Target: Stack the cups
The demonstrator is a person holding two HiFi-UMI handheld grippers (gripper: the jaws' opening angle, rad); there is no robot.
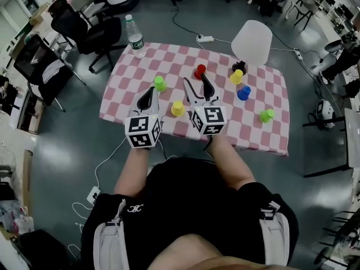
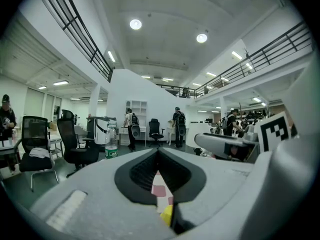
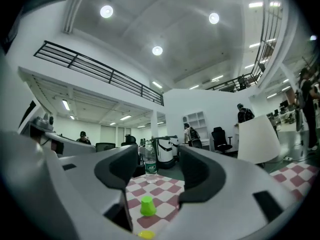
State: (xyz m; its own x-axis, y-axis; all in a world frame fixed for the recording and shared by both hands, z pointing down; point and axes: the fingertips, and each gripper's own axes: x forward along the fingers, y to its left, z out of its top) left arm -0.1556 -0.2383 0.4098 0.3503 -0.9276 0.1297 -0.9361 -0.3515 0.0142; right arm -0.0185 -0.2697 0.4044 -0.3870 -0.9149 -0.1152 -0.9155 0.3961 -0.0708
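Small upturned cups stand scattered on the pink checkered table. They are a green cup, a yellow cup, a red cup, another yellow cup beside a dark one, a blue cup and a second green cup. My left gripper is shut and empty, just near of the left green cup. My right gripper is open and empty, between the near yellow cup and the red one. In the right gripper view, the green cup and the top of a yellow cup show between the open gripper.
A water bottle stands on the table's far left corner. A white chair is behind the far right side, and black office chairs stand on the floor to the left. Cables run across the floor around the table.
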